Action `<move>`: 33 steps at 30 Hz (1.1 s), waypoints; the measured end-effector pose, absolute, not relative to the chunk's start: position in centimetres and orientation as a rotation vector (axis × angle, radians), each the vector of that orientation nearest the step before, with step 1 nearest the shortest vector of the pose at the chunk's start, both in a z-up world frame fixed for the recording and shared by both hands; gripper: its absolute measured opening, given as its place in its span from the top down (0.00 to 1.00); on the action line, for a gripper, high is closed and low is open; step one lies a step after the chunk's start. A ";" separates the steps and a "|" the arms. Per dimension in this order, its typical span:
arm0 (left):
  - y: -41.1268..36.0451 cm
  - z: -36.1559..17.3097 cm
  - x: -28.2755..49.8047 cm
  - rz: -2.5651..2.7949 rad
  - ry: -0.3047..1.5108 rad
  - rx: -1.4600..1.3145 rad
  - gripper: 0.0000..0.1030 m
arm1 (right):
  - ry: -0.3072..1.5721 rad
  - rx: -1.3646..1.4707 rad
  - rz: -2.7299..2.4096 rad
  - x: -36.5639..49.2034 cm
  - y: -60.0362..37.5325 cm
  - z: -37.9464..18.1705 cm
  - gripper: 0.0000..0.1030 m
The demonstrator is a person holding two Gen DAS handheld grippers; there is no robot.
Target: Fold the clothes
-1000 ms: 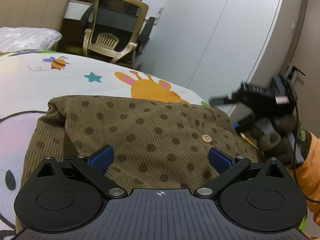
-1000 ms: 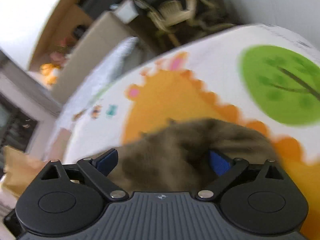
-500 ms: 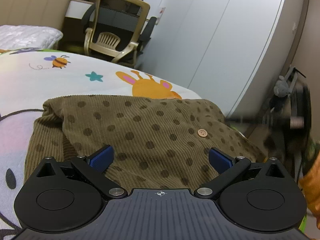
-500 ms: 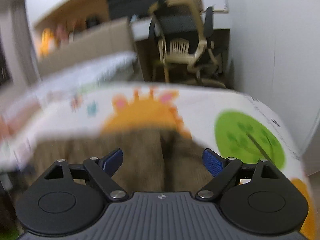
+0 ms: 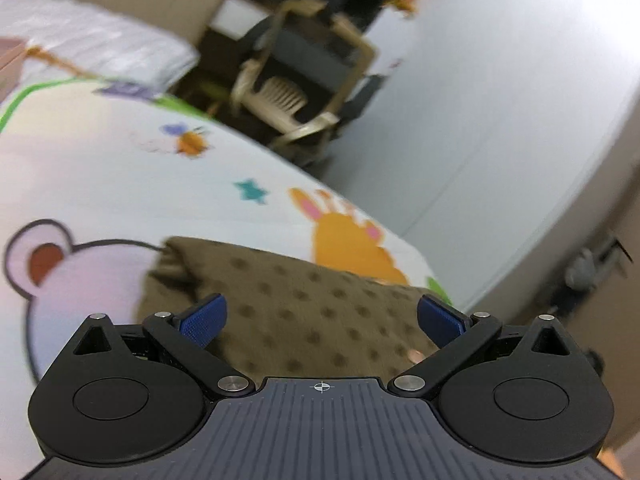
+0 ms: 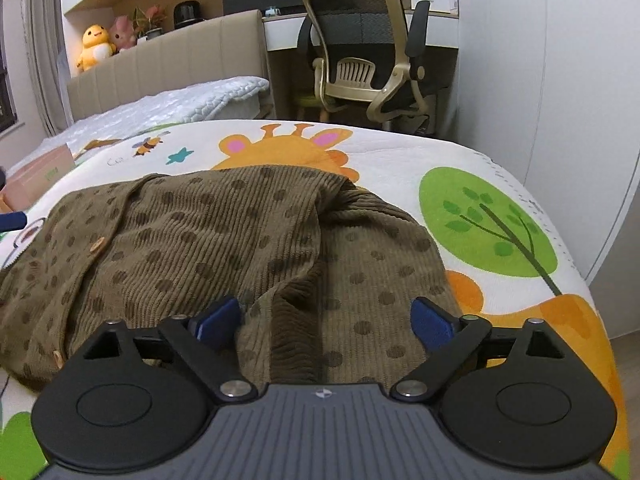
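Note:
A brown corduroy cardigan (image 6: 224,240) with dark dots and wooden buttons lies partly folded on a cartoon-print bed cover (image 6: 400,152). One sleeve (image 6: 380,264) is laid over its right side. My right gripper (image 6: 326,318) hovers at the cardigan's near edge. Its jaws are opening, and the sleeve's cloth lies below and between the blue pads (image 6: 432,320), which do not press on it. In the left wrist view the cardigan (image 5: 304,300) is blurred. My left gripper (image 5: 322,316) stands open just over it, holding nothing.
An office chair (image 6: 360,60) stands past the far end of the bed beside a white wardrobe wall (image 6: 560,80). A padded headboard (image 6: 168,60) with plush toys (image 6: 94,46) and a white quilt (image 6: 180,100) lie at the back left. A cardboard box (image 6: 36,176) sits at the left.
The left gripper's view has risen and rolled, with less of the cardigan below it. The right gripper has swung round, come level behind the cardigan, and gone out of the left wrist view.

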State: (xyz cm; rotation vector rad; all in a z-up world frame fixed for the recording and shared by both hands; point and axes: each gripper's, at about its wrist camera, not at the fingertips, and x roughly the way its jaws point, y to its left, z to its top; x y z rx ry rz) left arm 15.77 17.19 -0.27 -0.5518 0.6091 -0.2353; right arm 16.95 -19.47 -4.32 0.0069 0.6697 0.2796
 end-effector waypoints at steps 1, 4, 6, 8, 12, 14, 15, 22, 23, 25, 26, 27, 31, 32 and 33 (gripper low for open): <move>17.8 -0.5 16.6 -0.219 0.643 -0.560 0.00 | 0.670 0.010 0.281 17.1 -19.5 -4.3 0.08; 18.8 -2.2 18.8 -0.192 0.742 -0.596 0.00 | 0.668 0.012 0.280 17.1 -19.5 -4.3 0.08; 18.9 -3.6 20.1 -0.249 0.784 -0.679 0.00 | 0.669 0.009 0.278 17.1 -19.4 -4.4 0.08; 18.9 -3.4 21.1 -0.252 0.747 -0.707 0.00 | 0.669 0.005 0.275 17.1 -19.3 -4.4 0.08; 20.9 -1.4 22.2 -0.200 0.611 -0.794 0.00 | 0.664 -0.013 0.254 16.9 -19.0 -4.4 0.04; 21.9 -0.4 22.1 -0.207 0.564 -0.848 0.00 | 0.663 -0.023 0.246 16.8 -18.9 -4.4 0.00; 22.1 0.0 21.9 -0.216 0.554 -0.858 0.00 | 0.665 -0.025 0.248 16.8 -18.9 -4.4 0.00; 20.1 0.1 17.6 -0.259 0.659 -0.582 0.00 | 0.676 -0.014 0.254 17.0 -19.1 -4.5 0.00; 19.7 -0.3 16.9 -0.284 0.682 -0.569 0.00 | 0.676 -0.014 0.254 17.0 -19.1 -4.5 0.00; 18.9 -1.2 15.5 -0.333 0.728 -0.542 0.00 | 0.677 -0.013 0.253 17.0 -19.2 -4.5 0.00; 18.4 -1.6 15.0 -0.350 0.744 -0.523 0.00 | 0.677 -0.014 0.252 17.0 -19.1 -4.5 0.00; 17.9 -1.9 14.5 -0.349 0.758 -0.498 0.00 | 0.677 -0.016 0.250 17.0 -19.1 -4.5 0.00; 16.3 -2.8 13.0 -0.301 0.805 -0.382 0.00 | 0.687 -0.013 0.245 17.0 -19.2 -4.5 0.00; 16.0 -2.8 12.6 -0.284 0.811 -0.351 0.00 | 0.691 -0.005 0.245 17.1 -19.3 -4.5 0.00; 15.7 -2.4 12.4 -0.278 0.802 -0.326 0.00 | 0.695 0.009 0.242 17.0 -19.5 -4.4 0.00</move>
